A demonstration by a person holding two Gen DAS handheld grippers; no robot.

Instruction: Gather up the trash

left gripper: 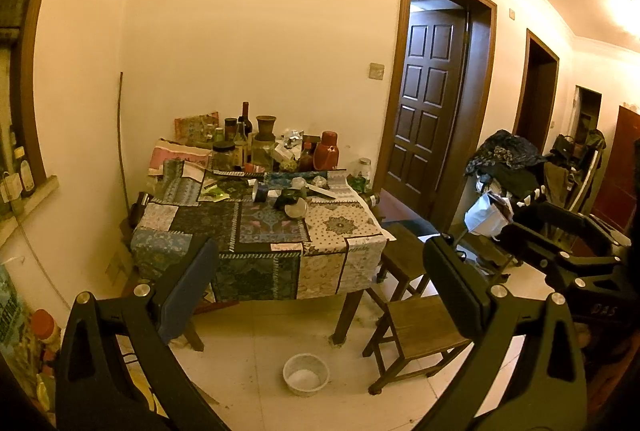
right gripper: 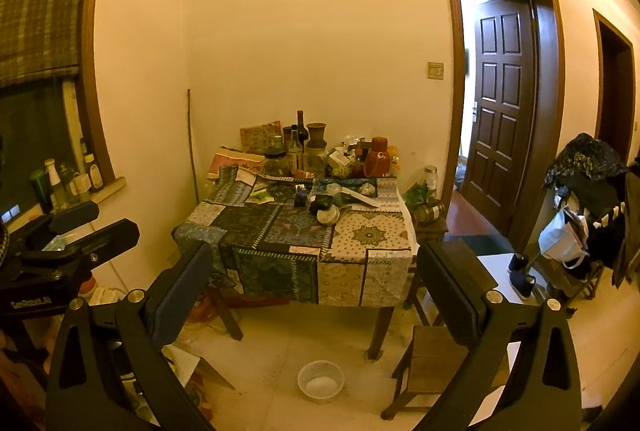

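Under patchwork-clothed table (left gripper: 256, 231), round plastic bowl (left gripper: 306, 375)

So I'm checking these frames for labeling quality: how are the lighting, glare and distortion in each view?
Left wrist view: strong amber cast, blown-out glare from the ceiling lamp at upper right, the door frame bowed by the fisheye, dark corners. Right wrist view: same warm tint, no lamp glare, bright overexposed doorway, the window frame curved, the table reasonably sharp.

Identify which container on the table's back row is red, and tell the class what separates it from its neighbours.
The red thermos at the row's right end, upright. The bottles and jars left of it, like the brown pot, are dark glass or dull brown.
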